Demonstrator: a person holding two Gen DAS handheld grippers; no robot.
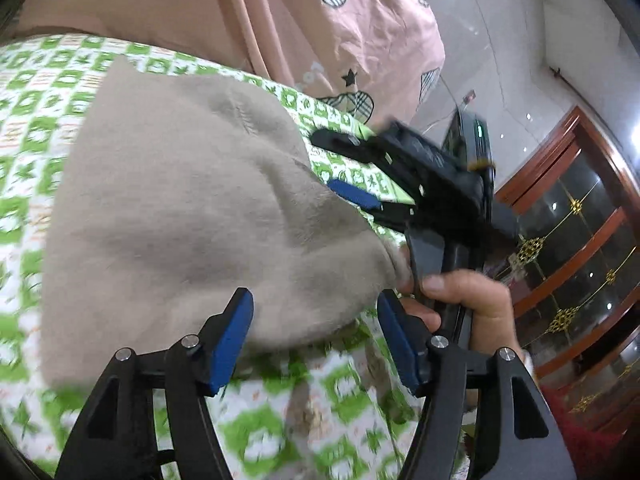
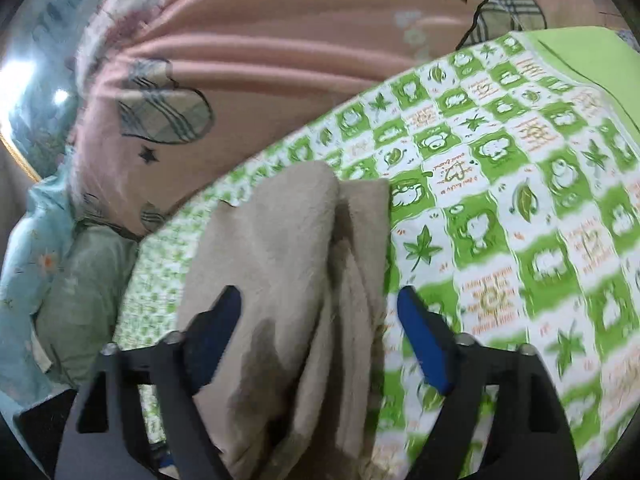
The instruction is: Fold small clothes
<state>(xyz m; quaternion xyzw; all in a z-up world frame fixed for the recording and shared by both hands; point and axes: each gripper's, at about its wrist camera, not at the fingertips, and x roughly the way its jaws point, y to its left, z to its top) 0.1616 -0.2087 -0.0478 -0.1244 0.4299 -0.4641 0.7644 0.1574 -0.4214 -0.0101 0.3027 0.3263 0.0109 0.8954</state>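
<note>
A small beige fleece garment point(image 1: 192, 216) lies bunched on a green-and-white patterned sheet point(image 1: 48, 92). My left gripper point(image 1: 316, 312) is open, its blue pads on either side of the garment's near edge. The right gripper point(image 1: 352, 168) shows in the left wrist view at the garment's right side, jaws apart, held by a hand point(image 1: 468, 300). In the right wrist view the garment point(image 2: 288, 280) lies folded in layers between the open fingers of my right gripper point(image 2: 320, 304), over the sheet point(image 2: 520, 208).
A pink quilt with plaid hearts point(image 1: 304, 16) point(image 2: 248, 64) is heaped behind the sheet. A pale blue floral pillow point(image 2: 36, 248) lies at the left. A wooden glass-door cabinet point(image 1: 576, 240) and a tiled floor point(image 1: 492, 56) are to the right.
</note>
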